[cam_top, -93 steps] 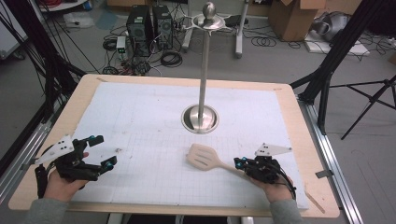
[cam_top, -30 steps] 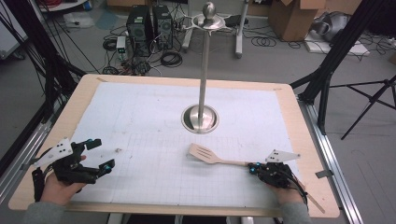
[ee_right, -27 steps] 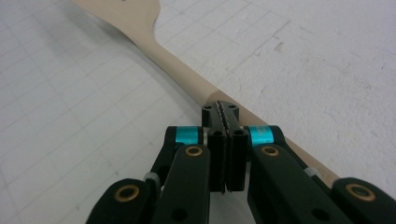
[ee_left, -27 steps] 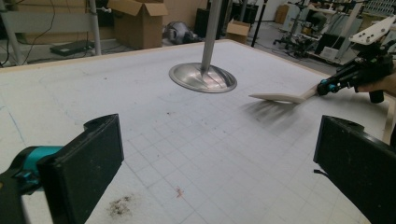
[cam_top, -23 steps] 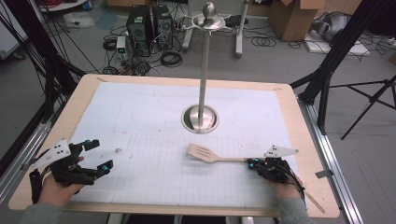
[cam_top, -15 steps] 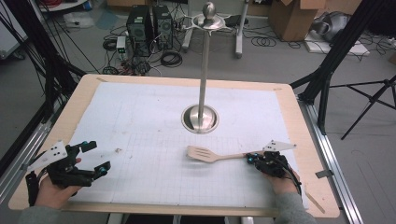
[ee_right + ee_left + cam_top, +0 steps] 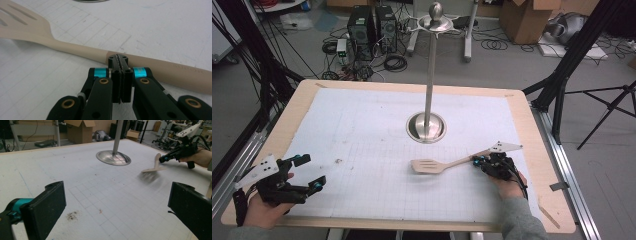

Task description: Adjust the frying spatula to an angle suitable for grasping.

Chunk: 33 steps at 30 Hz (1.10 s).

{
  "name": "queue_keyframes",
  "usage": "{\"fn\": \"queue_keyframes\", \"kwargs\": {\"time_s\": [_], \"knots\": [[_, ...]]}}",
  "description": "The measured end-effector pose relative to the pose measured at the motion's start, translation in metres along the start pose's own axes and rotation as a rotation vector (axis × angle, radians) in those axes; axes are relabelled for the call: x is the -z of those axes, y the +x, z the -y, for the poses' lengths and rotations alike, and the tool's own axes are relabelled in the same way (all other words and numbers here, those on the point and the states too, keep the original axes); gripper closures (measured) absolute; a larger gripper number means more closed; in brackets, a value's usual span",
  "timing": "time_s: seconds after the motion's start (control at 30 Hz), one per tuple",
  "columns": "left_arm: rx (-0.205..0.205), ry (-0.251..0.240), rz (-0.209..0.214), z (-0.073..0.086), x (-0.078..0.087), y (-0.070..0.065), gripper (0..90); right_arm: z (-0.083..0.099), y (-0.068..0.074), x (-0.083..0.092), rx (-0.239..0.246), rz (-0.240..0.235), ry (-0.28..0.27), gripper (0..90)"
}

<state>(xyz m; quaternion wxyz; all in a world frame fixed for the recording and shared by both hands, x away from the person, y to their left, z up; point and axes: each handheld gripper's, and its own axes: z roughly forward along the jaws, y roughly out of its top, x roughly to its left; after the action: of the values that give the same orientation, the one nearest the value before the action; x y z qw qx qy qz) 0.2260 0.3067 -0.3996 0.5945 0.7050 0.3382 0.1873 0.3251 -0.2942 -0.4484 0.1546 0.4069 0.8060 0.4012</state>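
Observation:
A pale wooden slotted spatula (image 7: pixel 428 166) lies on the white gridded mat (image 7: pixel 362 145), right of centre, its handle running to the right and slightly away. My right gripper (image 7: pixel 477 161) is shut with nothing between its jaws. Its tips (image 7: pixel 118 58) rest against the side of the spatula handle (image 7: pixel 75 48), about midway along it. The left gripper view shows the spatula (image 7: pixel 153 167) and the right gripper (image 7: pixel 166 158) at the far right. My left gripper (image 7: pixel 314 171) stands open and empty at the near left of the table, its jaws (image 7: pixel 117 212) wide apart over bare mat.
A tall metal stand (image 7: pixel 427 125) with a round base rises from the middle of the table, just behind the spatula, its base (image 7: pixel 113 158) also in the left gripper view. A wooden border (image 7: pixel 302 95) rims the table. Cables, computers and tripods stand on the floor beyond.
My right gripper has moved away from me across the mat, and the spatula's handle end has swung with it, so the handle now angles toward the far right. The left gripper has barely shifted.

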Motion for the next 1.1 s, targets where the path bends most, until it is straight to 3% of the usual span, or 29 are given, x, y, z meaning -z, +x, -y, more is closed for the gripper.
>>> {"fn": "queue_keyframes", "kwargs": {"time_s": [0.17,0.47,0.63,0.9,1.1], "knots": [[-0.001,0.005,-0.007,0.001,0.003,-0.001,2.0,-0.006,-0.003,-0.007,-0.016,0.004,0.002,90.0],[0.002,-0.011,-0.016,0.001,0.01,-0.001,2.0,-0.01,-0.004,-0.01,0.01,-0.006,0.002,90.0],[-0.001,0.001,-0.016,0.002,0.008,-0.001,2.0,-0.017,0.001,-0.003,0.027,-0.096,-0.104,90.0],[0.0,0.001,-0.026,0.003,0.013,-0.003,2.0,-0.034,0.028,-0.027,0.101,-0.156,-0.053,90.0],[0.006,0.006,-0.04,0.006,0.02,-0.003,2.0,-0.042,0.033,-0.042,0.107,-0.148,-0.016,90.0]]}}
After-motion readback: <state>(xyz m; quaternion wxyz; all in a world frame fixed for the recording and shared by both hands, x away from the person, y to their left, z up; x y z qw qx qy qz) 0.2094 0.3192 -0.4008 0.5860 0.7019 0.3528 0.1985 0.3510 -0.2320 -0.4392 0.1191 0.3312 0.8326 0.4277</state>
